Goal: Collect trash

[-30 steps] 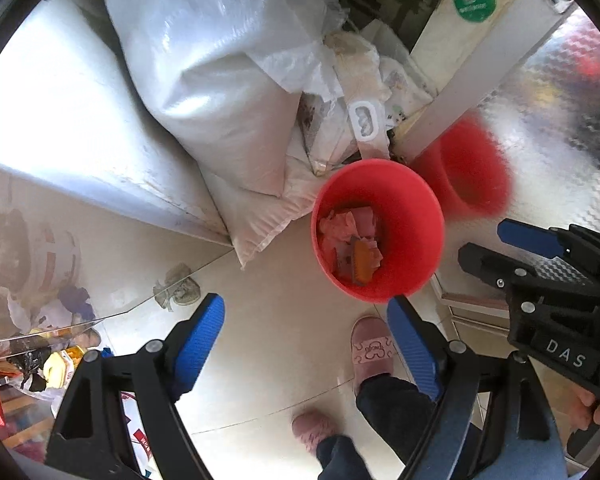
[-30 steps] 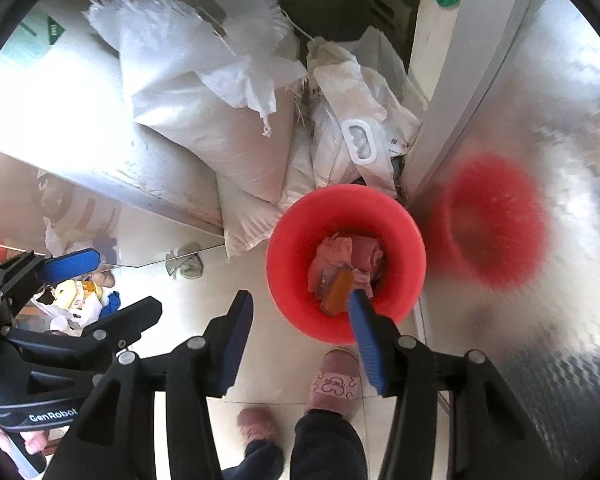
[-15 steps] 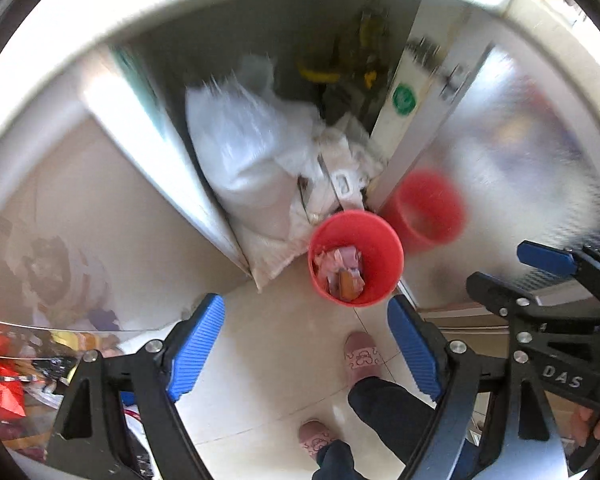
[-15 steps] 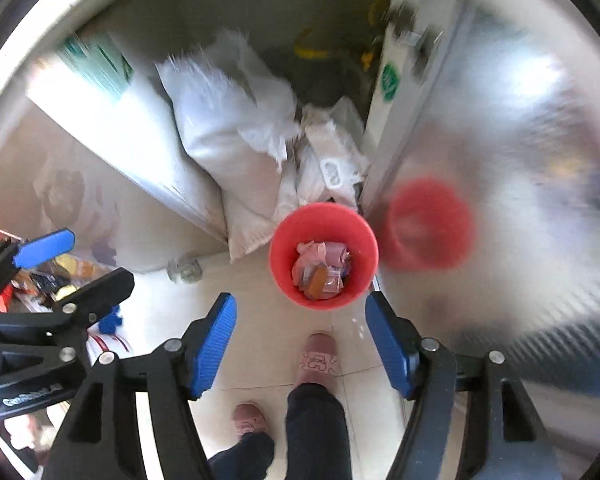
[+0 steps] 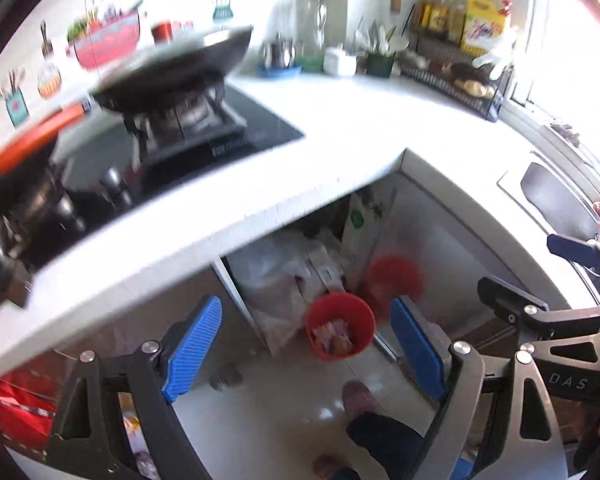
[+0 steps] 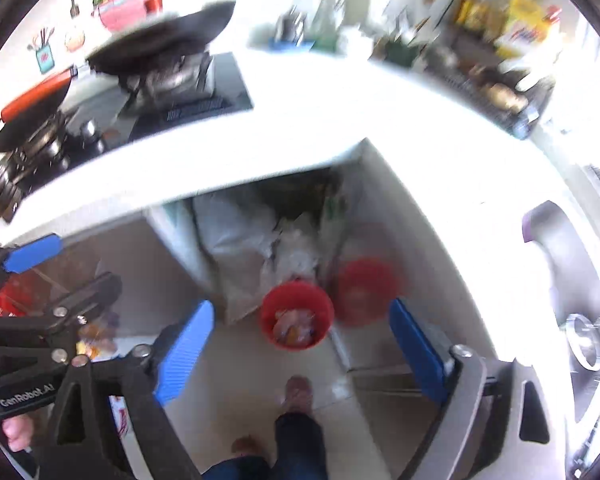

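A red trash bucket (image 5: pixel 340 326) stands on the floor below the counter corner, with pink and orange wrappers inside; it also shows in the right wrist view (image 6: pixel 297 315). My left gripper (image 5: pixel 306 350) is open and empty, high above the floor. My right gripper (image 6: pixel 300 352) is open and empty, also raised high above the bucket. Each gripper shows at the edge of the other's view.
A white L-shaped countertop (image 5: pixel 340 136) carries a black stove with a wok (image 5: pixel 172 64), bottles and a dish rack (image 5: pixel 460 76). A steel sink (image 5: pixel 556 196) lies at the right. White sacks (image 6: pixel 236 240) fill the open cabinet. My slippered foot (image 5: pixel 358 396) stands near the bucket.
Both grippers have risen well away from the bucket, which now looks small and far below. The countertop, stove and sink have come into view. The jaws stay open.
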The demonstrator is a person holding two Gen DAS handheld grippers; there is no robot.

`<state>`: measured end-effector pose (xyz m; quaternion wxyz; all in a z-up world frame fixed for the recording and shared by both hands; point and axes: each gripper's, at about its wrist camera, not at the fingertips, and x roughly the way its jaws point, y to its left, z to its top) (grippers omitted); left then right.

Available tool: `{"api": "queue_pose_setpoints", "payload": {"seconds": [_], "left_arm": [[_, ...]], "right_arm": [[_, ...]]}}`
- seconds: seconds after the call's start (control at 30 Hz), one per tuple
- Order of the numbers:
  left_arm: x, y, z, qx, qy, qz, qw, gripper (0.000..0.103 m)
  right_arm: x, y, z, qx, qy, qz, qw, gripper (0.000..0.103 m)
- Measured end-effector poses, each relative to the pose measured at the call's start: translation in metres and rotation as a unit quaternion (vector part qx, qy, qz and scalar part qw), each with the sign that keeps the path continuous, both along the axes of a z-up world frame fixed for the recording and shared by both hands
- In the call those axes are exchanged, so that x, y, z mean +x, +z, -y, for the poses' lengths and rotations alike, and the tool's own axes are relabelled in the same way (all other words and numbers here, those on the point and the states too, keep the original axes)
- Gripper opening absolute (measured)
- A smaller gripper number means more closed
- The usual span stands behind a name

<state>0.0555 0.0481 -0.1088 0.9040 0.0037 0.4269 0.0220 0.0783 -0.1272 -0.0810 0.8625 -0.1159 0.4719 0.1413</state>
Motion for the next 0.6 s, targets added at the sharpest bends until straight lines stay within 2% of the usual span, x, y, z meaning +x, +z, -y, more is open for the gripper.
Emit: {"api": "queue_pose_setpoints", "payload": {"seconds": [0.03, 0.1, 0.37, 0.6], "left_arm": [[-0.008, 0.012, 0.003, 0.006, -0.004, 0.014, 0.9999, 0.085], [-0.019, 0.032, 0.010, 0.008, -0.011, 0.032, 0.9994, 0.085], [-0.045, 0.087, 0.034, 0.000, -0.037, 0.046, 0.9983, 0.085], [-0.060, 0.111, 0.055, -0.011, -0.038, 0.066, 0.9970, 0.085]], "right_arm": [[-0.005, 0.011, 0.003, -0.004, -0.005, 0.018, 1.000, 0.101], [-0.016, 0.030, 0.008, -0.001, -0.012, 0.044, 0.999, 0.102], [-0.029, 0.071, 0.036, 0.002, -0.046, 0.055, 0.997, 0.102], [-0.041, 0.098, 0.049, -0.002, -0.047, 0.077, 0.996, 0.102]]}}
